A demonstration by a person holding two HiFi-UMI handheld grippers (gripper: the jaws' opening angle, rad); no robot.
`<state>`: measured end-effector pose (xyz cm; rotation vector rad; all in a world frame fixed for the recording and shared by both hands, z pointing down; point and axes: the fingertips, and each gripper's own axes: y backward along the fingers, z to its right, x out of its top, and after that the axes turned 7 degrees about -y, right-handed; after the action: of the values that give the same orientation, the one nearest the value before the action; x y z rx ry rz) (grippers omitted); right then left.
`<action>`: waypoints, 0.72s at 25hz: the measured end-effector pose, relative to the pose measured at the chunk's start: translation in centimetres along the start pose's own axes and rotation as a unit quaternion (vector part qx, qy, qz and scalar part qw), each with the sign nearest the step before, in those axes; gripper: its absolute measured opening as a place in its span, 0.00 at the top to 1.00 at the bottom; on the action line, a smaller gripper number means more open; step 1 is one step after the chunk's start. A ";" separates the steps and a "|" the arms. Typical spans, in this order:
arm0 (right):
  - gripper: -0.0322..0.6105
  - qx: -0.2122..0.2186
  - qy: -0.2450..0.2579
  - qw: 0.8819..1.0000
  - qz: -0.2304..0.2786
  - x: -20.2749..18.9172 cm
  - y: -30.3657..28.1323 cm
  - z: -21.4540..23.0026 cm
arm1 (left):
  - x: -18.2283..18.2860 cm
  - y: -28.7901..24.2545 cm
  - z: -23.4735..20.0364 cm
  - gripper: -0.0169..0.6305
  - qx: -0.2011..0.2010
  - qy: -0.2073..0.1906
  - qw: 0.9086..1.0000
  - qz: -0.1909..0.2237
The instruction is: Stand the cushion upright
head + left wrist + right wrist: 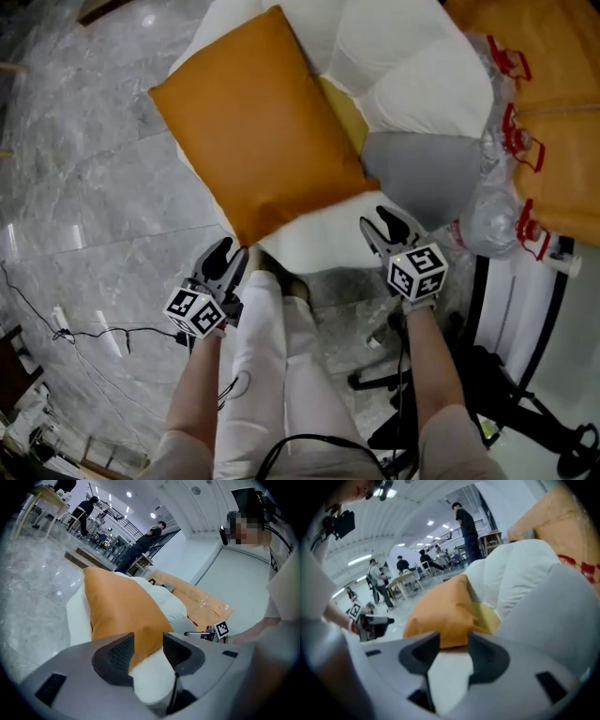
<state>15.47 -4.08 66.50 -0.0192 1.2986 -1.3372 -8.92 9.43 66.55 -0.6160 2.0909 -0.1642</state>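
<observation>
Left gripper [225, 255], right gripper [384, 223]: I have both sets of jaws apart, nothing clamped. Orange cushion [248, 141] lies on the white seat [403, 56] just ahead. Grey cushion [422, 173] sits beside the right gripper. Wrapped bottles [497, 211] and cardboard boxes [562, 112] crowd the right.

Head view: grey marble floor [84, 169] fills the left half. White padded seat [403, 56] top centre, with a grey panel [422, 173] at its lower right and a yellow patch [345, 112] mid-frame. Cardboard [558, 94] upper right. Clear plastic bottles [492, 211] with red fittings along the right edge, just beside the seat. Thin black cable [94, 333] lower left, black stand legs [511, 398] lower right. Left gripper view: people [140, 545] standing upper left, well off in the background.
</observation>
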 end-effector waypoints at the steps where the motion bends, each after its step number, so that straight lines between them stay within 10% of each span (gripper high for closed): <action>1: 0.67 -0.003 0.027 1.000 -0.015 0.3 -0.5 0.9 | -0.3 -0.2 -0.4 0.68 0.002 0.002 1.000 -0.002; 9: 0.57 -0.005 0.251 0.949 -0.192 -0.5 -5.3 3.6 | -4.2 0.2 -4.1 0.67 0.027 0.025 0.999 -0.021; 18: 0.57 0.026 0.303 0.929 -0.209 -0.8 -8.7 3.6 | -8.6 -1.9 -6.4 0.65 0.011 -0.008 0.998 -0.058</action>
<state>12.27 -8.76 74.01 0.1756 1.8485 -1.8292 -9.54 11.23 77.27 -0.7239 2.0356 -0.2468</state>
